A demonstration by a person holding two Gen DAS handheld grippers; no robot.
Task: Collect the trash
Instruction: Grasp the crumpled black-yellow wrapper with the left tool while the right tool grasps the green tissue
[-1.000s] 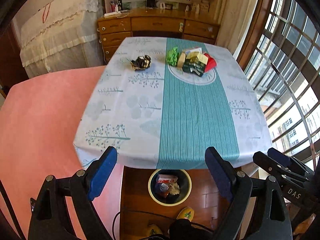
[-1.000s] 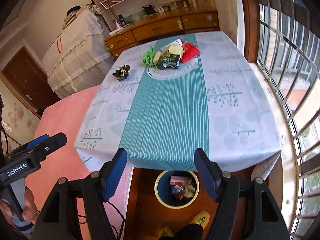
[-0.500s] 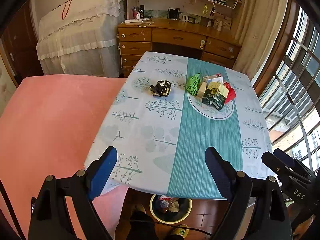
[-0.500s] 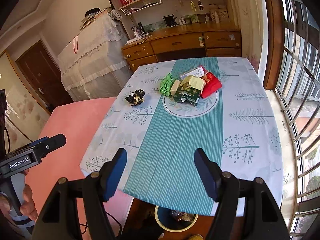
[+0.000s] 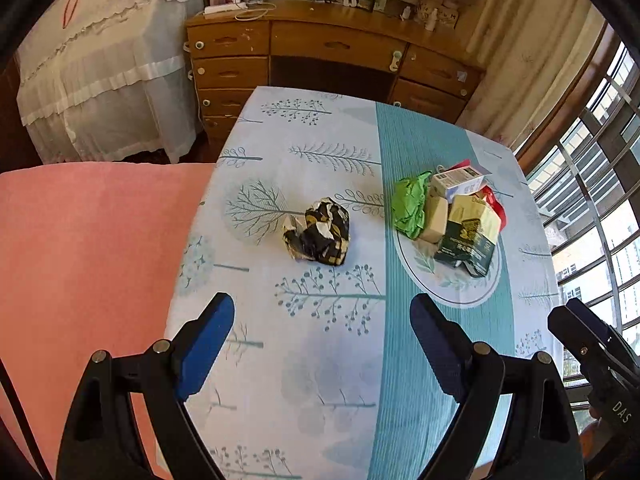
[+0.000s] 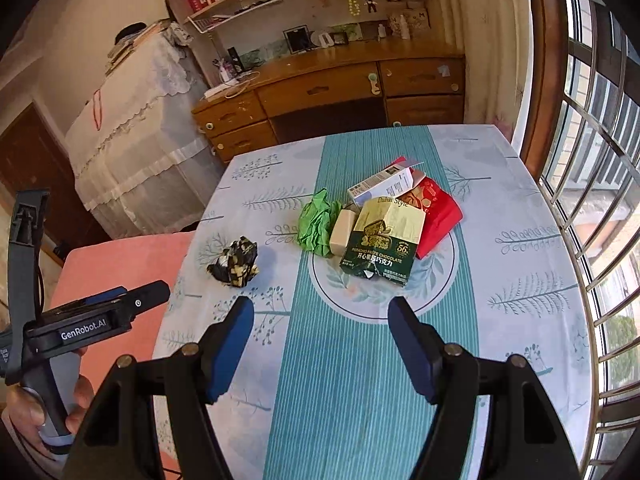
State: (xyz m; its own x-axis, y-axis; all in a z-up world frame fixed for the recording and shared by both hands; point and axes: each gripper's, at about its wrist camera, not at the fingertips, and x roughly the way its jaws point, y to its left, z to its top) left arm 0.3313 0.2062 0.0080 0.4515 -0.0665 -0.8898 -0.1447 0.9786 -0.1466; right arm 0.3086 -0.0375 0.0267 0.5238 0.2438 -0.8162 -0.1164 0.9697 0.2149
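**Two open grippers nearing the trash**

Both the left gripper (image 5: 322, 318) and right gripper (image 6: 320, 322) are hovering with fingers wide, holding nothing. Likely next: closing on the crumpled dark wrapper (image 5: 318, 237), lying apart from the heap of packets (image 6: 382, 224) mid-worktop (image 6: 520, 260). Beyond, a wooden dresser (image 6: 332, 92) is standing under shelves.

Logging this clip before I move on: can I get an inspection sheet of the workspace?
Surface: table under tree-print cloth with teal stripe.
Job's things: crumpled black wrapper lying alone; green wrapper, chocolate box, red packet, white carton piled together.
Clutter: nothing seen.
Grippers: left gripper and right gripper open, empty.
Cables: white cord on wooden desk.
Surroundings: pink bedding, barred window.
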